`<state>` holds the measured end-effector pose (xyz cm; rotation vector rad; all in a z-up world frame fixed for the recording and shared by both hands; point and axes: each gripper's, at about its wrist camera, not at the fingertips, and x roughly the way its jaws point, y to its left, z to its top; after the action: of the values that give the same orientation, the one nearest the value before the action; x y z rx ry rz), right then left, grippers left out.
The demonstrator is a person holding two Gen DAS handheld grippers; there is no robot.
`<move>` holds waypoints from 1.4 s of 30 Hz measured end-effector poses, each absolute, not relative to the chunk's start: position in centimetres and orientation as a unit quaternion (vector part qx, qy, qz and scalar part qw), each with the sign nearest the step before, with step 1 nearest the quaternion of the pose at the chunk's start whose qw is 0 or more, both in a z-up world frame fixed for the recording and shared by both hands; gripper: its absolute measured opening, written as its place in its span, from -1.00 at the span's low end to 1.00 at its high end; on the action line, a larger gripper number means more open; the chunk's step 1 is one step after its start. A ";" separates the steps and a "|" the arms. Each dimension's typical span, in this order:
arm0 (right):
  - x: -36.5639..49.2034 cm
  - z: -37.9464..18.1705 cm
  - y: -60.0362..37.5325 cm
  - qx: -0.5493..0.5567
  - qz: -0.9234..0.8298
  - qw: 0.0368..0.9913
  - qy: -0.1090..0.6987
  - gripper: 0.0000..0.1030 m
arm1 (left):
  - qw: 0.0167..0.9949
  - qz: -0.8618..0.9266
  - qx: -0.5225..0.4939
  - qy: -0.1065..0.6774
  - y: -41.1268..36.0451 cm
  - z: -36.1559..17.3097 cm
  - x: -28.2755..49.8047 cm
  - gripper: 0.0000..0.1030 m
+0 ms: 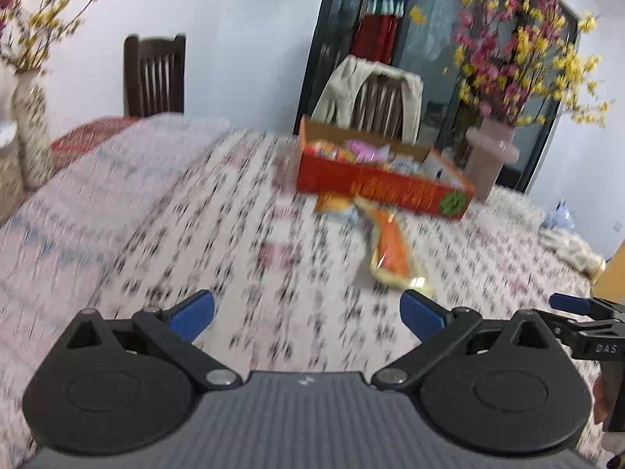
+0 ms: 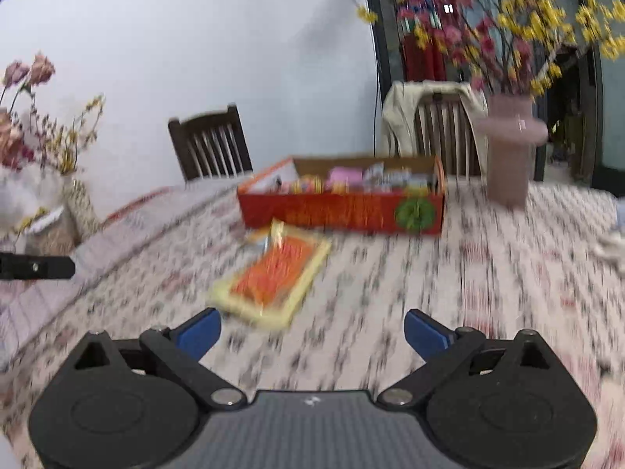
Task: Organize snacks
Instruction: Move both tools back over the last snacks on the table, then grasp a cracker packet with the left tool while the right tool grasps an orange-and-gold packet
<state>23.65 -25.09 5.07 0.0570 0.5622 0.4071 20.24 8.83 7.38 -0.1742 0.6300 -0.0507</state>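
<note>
A red cardboard box (image 1: 375,189) (image 2: 340,211) holding several snack packets stands on the patterned tablecloth. In front of it lies an orange and yellow snack packet (image 1: 392,252) (image 2: 273,277), with a smaller orange packet (image 1: 332,203) partly under the box's front edge. My left gripper (image 1: 306,312) is open and empty, well short of the packet. My right gripper (image 2: 312,334) is open and empty too, the packet just ahead and to the left of it. A tip of the right gripper (image 1: 574,305) shows at the left wrist view's right edge. Both views are motion-blurred.
A pink vase (image 1: 490,156) (image 2: 509,148) with yellow and red blossoms stands right of the box. A patterned vase (image 1: 29,133) stands at the table's far left. Two dark chairs (image 1: 154,74) (image 2: 441,133) are behind the table, one draped with a beige garment. Crumpled cloth (image 1: 566,246) lies at right.
</note>
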 end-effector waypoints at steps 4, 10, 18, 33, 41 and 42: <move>21.1 3.2 -25.4 0.037 0.195 0.936 0.289 0.95 | 0.944 -0.002 -0.096 0.317 9.8 6.7 19.8 1.00; 20.7 2.8 -25.8 0.047 0.187 0.937 0.291 0.95 | 0.944 0.004 -0.092 0.316 10.1 6.3 20.4 1.00; 24.0 3.5 -24.2 0.033 0.202 0.932 0.300 0.95 | 0.946 0.014 -0.071 0.315 9.8 5.4 23.5 1.00; 40.9 1.3 -15.0 0.037 0.195 0.921 0.336 0.85 | 0.953 -0.020 -0.006 0.303 8.7 5.2 30.7 1.00; 42.5 -0.2 -14.1 -0.006 0.203 0.916 0.345 0.03 | 0.949 -0.078 0.039 0.302 5.4 3.7 39.1 1.00; 42.3 -0.1 -14.8 -0.007 0.201 0.917 0.345 -0.09 | 0.949 -0.085 0.046 0.302 4.8 3.3 40.1 1.00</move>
<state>42.33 -14.81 -0.05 -0.0149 0.7094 0.4138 40.08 4.80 3.34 0.0941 0.6139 -0.1725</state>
